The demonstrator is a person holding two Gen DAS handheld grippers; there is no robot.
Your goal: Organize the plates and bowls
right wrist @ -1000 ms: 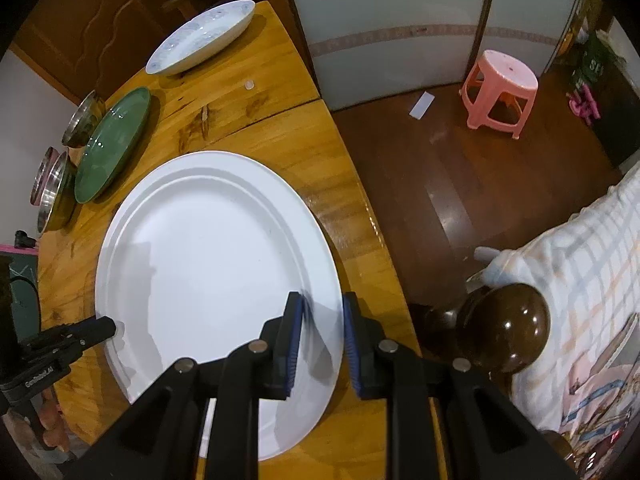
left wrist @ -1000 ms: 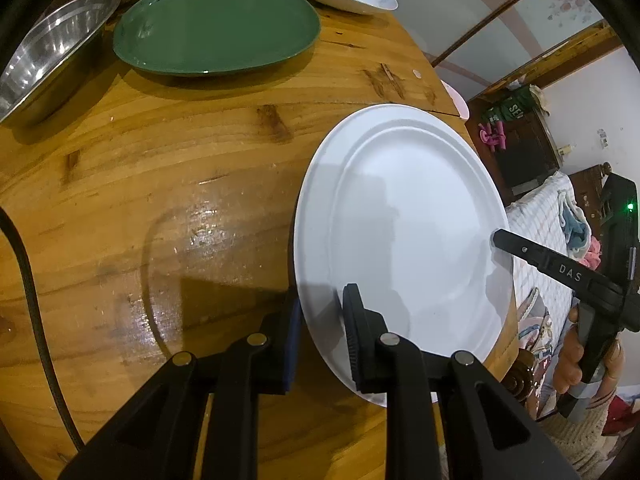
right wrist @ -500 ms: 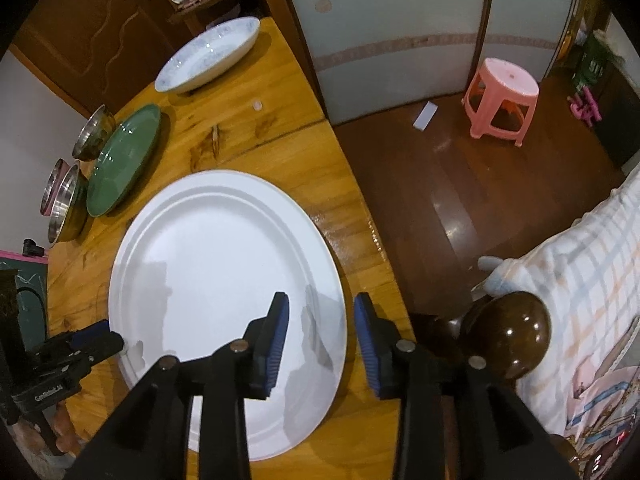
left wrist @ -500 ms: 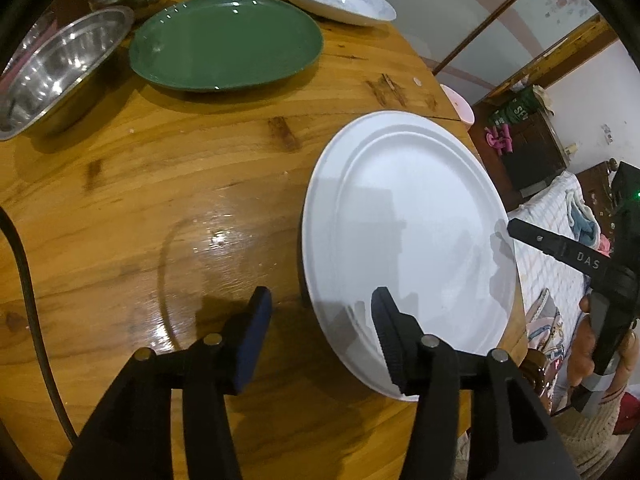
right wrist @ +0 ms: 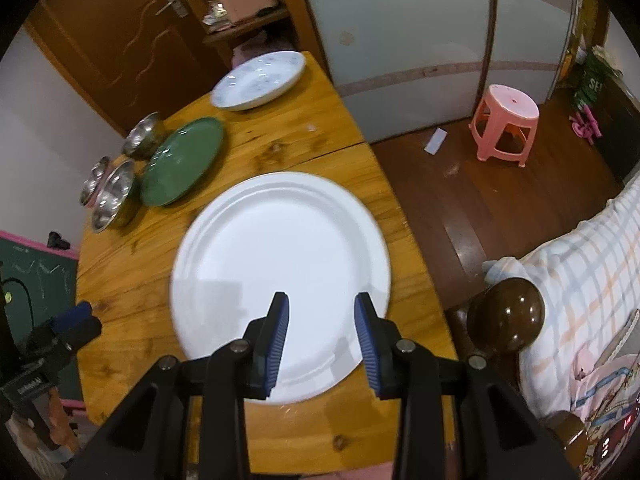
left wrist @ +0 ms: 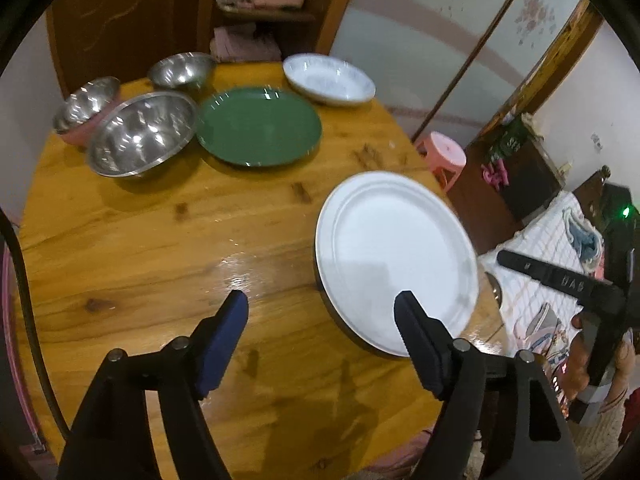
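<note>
while left fingers [left wrist: 219, 336] are opening, right fingers [right wrist: 276, 336] gape empty.

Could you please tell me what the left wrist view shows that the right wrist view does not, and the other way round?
Only the left wrist view shows the left gripper head-on, its jaws opening over bare table, nothing between them.

Only the right wrist view shows the paper scrap on the floor and the dark round knob.

Both show the white plate, green plate, patterned dish, three steel bowls and pink stool.
</note>
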